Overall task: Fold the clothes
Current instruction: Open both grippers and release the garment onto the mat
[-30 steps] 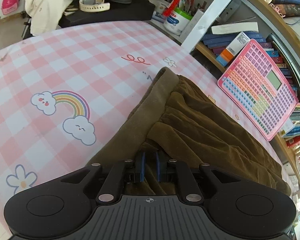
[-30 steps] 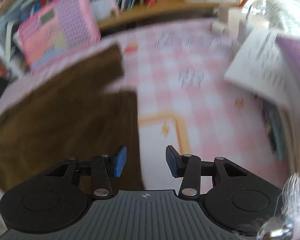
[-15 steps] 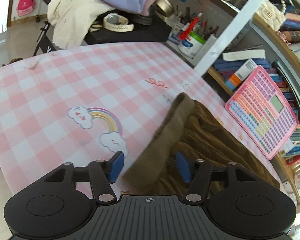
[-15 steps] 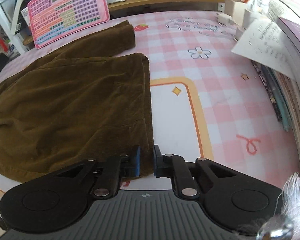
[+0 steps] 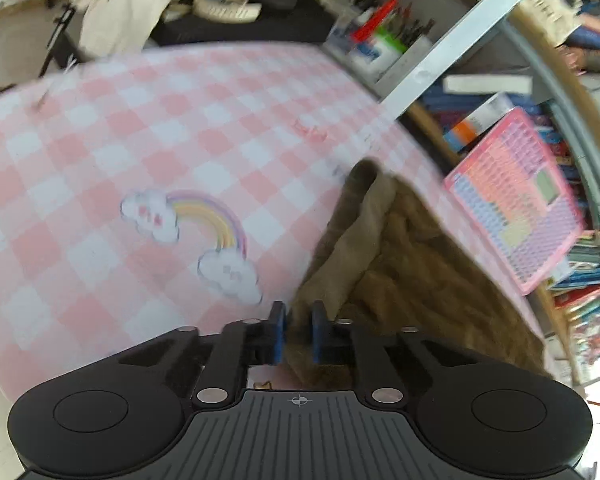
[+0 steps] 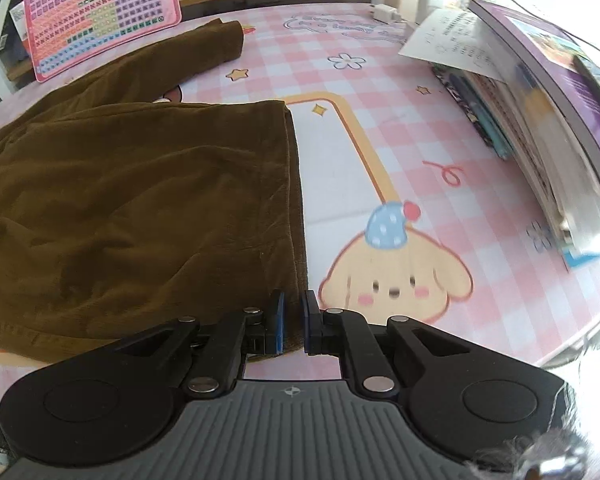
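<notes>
Brown corduroy trousers [image 6: 132, 200] lie on the pink checked table mat [image 6: 400, 128], one leg folded over the other. My right gripper [image 6: 293, 322] is shut on the near hem corner of the trousers. In the left wrist view, my left gripper [image 5: 298, 330] is shut on the waistband edge of the trousers [image 5: 400, 264], and the cloth rises in a ridge from the jaws.
A pink toy keyboard [image 6: 100, 12] leans against the bookshelf behind the trousers; it also shows in the left wrist view [image 5: 516, 200]. A stack of books [image 6: 540, 100] lines the right side of the table. A pen cup [image 5: 376, 48] and a pile of clothes [image 5: 132, 4] stand beyond the far end.
My left gripper, open half a second ago, has shut on the waistband edge. My right gripper stays shut on the hem and has drawn it nearer across the mat.
</notes>
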Motion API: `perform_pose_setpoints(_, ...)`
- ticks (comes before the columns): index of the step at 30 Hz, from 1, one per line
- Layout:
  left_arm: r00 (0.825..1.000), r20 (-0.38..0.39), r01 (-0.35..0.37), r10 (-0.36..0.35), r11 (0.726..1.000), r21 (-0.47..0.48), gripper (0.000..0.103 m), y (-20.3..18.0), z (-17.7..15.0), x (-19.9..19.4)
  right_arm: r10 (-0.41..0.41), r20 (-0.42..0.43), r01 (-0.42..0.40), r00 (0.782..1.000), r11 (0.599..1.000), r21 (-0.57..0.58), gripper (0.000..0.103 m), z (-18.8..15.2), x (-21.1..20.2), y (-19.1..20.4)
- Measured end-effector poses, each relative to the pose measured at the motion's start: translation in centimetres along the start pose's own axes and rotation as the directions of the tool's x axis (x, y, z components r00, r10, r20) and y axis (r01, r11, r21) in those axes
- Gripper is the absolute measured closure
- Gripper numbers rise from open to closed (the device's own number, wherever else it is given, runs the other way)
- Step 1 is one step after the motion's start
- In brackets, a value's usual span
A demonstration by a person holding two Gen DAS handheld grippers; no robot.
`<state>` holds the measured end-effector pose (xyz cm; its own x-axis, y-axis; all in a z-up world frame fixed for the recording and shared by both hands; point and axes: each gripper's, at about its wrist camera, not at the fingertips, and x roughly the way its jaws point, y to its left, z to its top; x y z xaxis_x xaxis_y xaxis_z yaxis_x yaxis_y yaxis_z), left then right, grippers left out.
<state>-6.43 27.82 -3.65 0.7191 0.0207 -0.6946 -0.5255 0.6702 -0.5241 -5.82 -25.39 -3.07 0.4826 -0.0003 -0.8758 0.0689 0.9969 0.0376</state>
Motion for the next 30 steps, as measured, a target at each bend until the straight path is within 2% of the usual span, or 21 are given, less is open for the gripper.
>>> perform_pose_setpoints(2, 0.999, 0.038, 0.028, -0.029, 0.999, 0.034, 0.095, 0.4, 1.1, -1.8, -0.003, -0.003, 0.003, 1.0, 1.0, 0.015, 0.095, -0.7, -0.4, 0.4)
perform_pose_setpoints(4, 0.998, 0.058, 0.003, -0.006, 0.999, 0.044, 0.095, 2.0, 2.3, -2.7, 0.018, -0.009, -0.017, 1.0, 0.999, 0.028, 0.095, -1.5, -0.8, 0.9)
perform_pose_setpoints(8, 0.996, 0.015, -0.084, 0.082, 0.991, 0.108, 0.095, 4.8, 2.7, -2.0, 0.053, -0.006, -0.053, 0.999, 0.998, 0.029, 0.095, -3.4, -1.2, 2.9)
perform_pose_setpoints(11, 0.996, -0.007, -0.087, 0.09, 0.974, 0.211, 0.089, 4.9, 2.2, -1.4, 0.014, 0.014, -0.015, 1.0, 1.0, 0.009, 0.094, -4.0, -1.3, 4.1)
perform_pose_setpoints(14, 0.996, -0.002, -0.084, 0.088, 0.959, 0.27, 0.087, 4.7, 2.2, -1.6, 0.0, 0.014, 0.0, 1.0, 1.0, 0.021, 0.092, -4.2, -1.3, 4.2)
perform_pose_setpoints(18, 0.997, 0.053, -0.071, 0.059, 0.96, 0.271, 0.077, 4.4, 3.1, -2.6, -0.024, 0.028, 0.022, 0.999, 0.998, 0.061, 0.077, -4.0, -2.0, 4.1)
perform_pose_setpoints(20, 0.997, 0.08, -0.03, 0.009, 0.963, 0.268, 0.056, 4.0, 3.5, -3.3, -0.004, 0.053, 0.001, 0.999, 0.998, 0.064, 0.075, -2.7, -2.1, 4.0)
perform_pose_setpoints(25, 0.992, 0.061, 0.085, -0.107, 0.954, 0.289, 0.046, 1.1, 2.8, -3.2, 0.045, 0.116, -0.054, 0.992, 0.996, 0.07, 0.068, 0.6, -2.3, 3.6)
perform_pose_setpoints(26, 0.991, 0.05, 0.101, -0.121, 0.95, 0.295, 0.043, 0.4, 2.2, -3.0, 0.055, 0.128, -0.065, 0.99, 0.995, 0.071, 0.066, 1.2, -2.4, 3.6)
perform_pose_setpoints(30, 0.991, -0.009, 0.128, -0.132, 0.938, 0.323, 0.041, -1.8, -0.5, -1.9, 0.094, 0.179, -0.108, 0.979, 0.991, 0.073, 0.061, 3.8, -2.5, 3.3)
